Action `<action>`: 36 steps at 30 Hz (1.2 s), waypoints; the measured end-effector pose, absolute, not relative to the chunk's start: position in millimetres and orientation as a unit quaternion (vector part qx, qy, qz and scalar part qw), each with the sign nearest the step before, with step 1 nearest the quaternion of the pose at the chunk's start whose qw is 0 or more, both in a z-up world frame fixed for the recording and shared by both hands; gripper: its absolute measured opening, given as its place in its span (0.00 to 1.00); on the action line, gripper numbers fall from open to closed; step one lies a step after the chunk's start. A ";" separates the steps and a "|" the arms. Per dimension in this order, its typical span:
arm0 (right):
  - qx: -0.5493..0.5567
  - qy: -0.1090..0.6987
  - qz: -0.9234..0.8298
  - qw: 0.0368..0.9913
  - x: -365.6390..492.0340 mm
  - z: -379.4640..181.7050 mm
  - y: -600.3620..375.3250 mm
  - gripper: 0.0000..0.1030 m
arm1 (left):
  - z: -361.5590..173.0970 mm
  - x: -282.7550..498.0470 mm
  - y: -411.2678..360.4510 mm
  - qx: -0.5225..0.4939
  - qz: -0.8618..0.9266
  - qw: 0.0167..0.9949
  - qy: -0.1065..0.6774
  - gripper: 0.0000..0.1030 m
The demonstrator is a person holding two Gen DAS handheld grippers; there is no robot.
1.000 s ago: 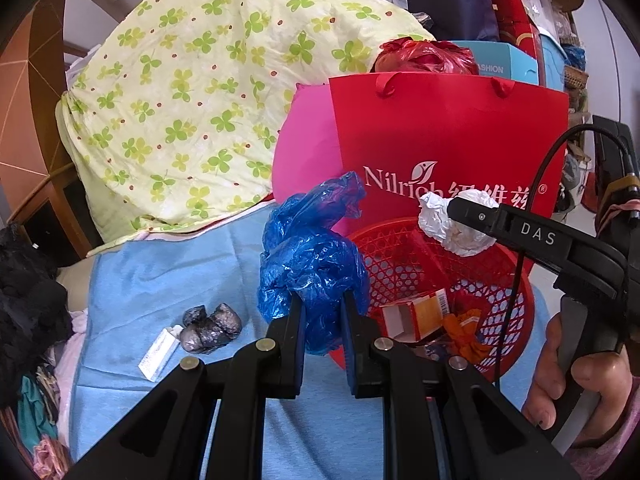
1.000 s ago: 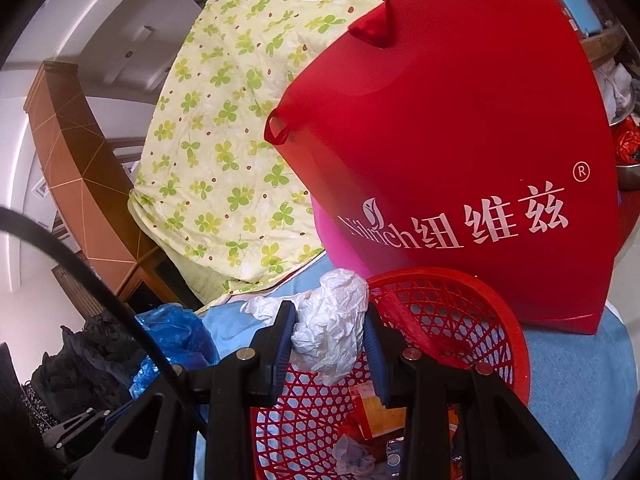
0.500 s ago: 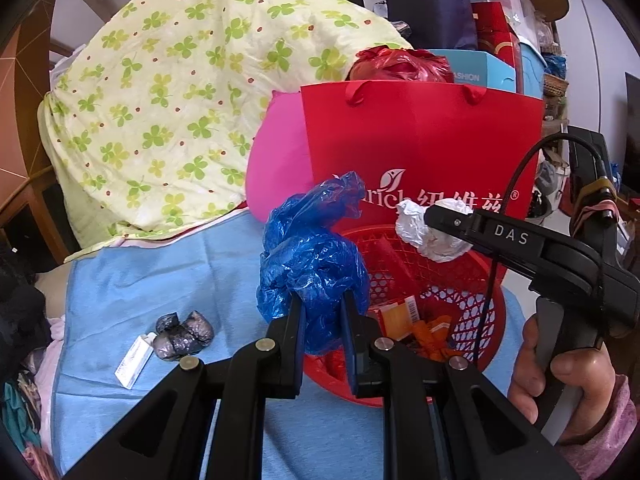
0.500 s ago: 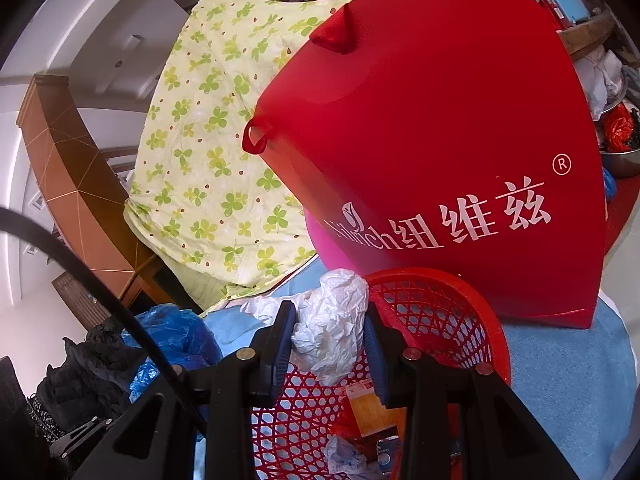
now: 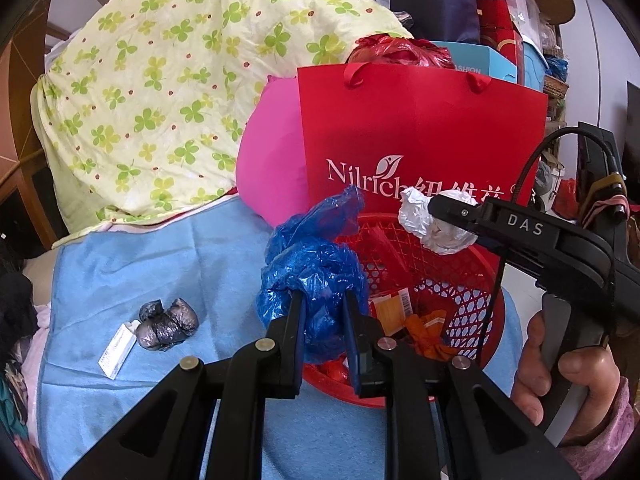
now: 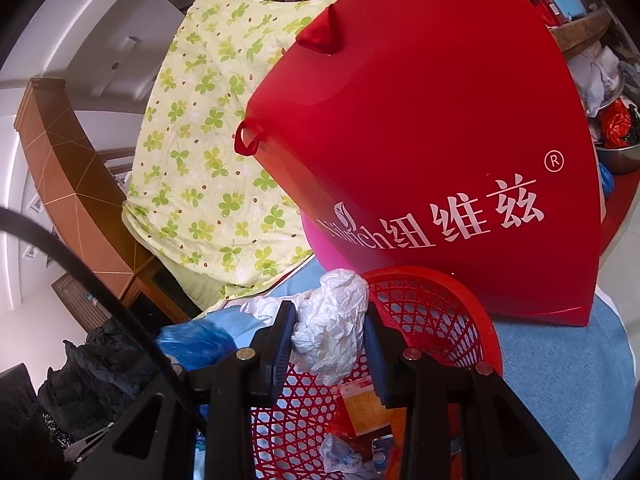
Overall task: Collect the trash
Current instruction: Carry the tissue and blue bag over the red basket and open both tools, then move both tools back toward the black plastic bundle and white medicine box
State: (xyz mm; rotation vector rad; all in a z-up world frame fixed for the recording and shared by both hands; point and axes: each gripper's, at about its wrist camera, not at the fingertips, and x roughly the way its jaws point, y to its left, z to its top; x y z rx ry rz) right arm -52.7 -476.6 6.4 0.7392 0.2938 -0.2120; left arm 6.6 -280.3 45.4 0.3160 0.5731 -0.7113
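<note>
- cluttered room; blue cloth (image 5: 168, 248) covers the surface, lower half of the left wrist view.
- clover-print sheet (image 5: 168, 92) fills the upper left of the frame; red paper bag (image 5: 420, 128) stands upper centre, pink bag (image 5: 272, 168) just behind it on its left.
- red basket (image 5: 452, 280) sits centre right, touching the foot of the red paper bag; orange carton (image 5: 390, 310) and other scraps inside.
- left gripper (image 5: 322, 324), bottom centre: jaws easing apart, crumpled blue bag (image 5: 312, 264) between them, pads touching it. it hangs over the basket's left rim.
- right gripper (image 6: 330, 344), bottom centre of the right wrist view: clamped on a white wad (image 6: 332, 328), held above the basket (image 6: 440, 308).
- same gripper (image 5: 444, 216) shows at right of the left wrist view, wad (image 5: 428, 220) at its tip over the basket's far side; a hand (image 5: 568, 376) grips its handle, lower right.
- still on the cloth, lower left of the frame: grey foil lump (image 5: 168, 322) touching a small white box (image 5: 118, 350), well apart from the basket.
- dark clothes pile (image 6: 92, 380) at lower left of the right wrist view.
</note>
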 end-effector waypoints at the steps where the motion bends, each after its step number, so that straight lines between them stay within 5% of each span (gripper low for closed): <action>1: 0.361 0.144 -0.103 0.916 -52.7 5.9 -477.1 0.36 | 44.6 7.5 -280.5 0.151 -0.342 0.885 0.278 0.19; 14: 0.369 0.165 -0.098 0.909 -48.6 2.5 -476.3 0.37 | 35.6 14.3 -282.4 0.142 -0.343 0.880 0.294 0.21; 18: 0.374 0.171 -0.095 0.906 -48.0 0.1 -477.8 0.39 | 35.3 14.6 -282.9 0.143 -0.341 0.882 0.291 0.37; 19: 0.375 0.172 -0.094 0.906 -48.4 -0.5 -477.8 0.52 | 35.4 14.5 -282.6 0.143 -0.340 0.883 0.290 0.38; 21: 0.377 0.167 -0.096 0.906 -50.3 0.2 -477.6 0.63 | 35.2 15.6 -282.1 0.143 -0.340 0.883 0.290 0.38; 36: 0.378 0.148 -0.107 0.908 -55.1 2.5 -478.8 0.63 | 28.5 29.0 -260.6 0.136 -0.306 0.896 0.292 0.60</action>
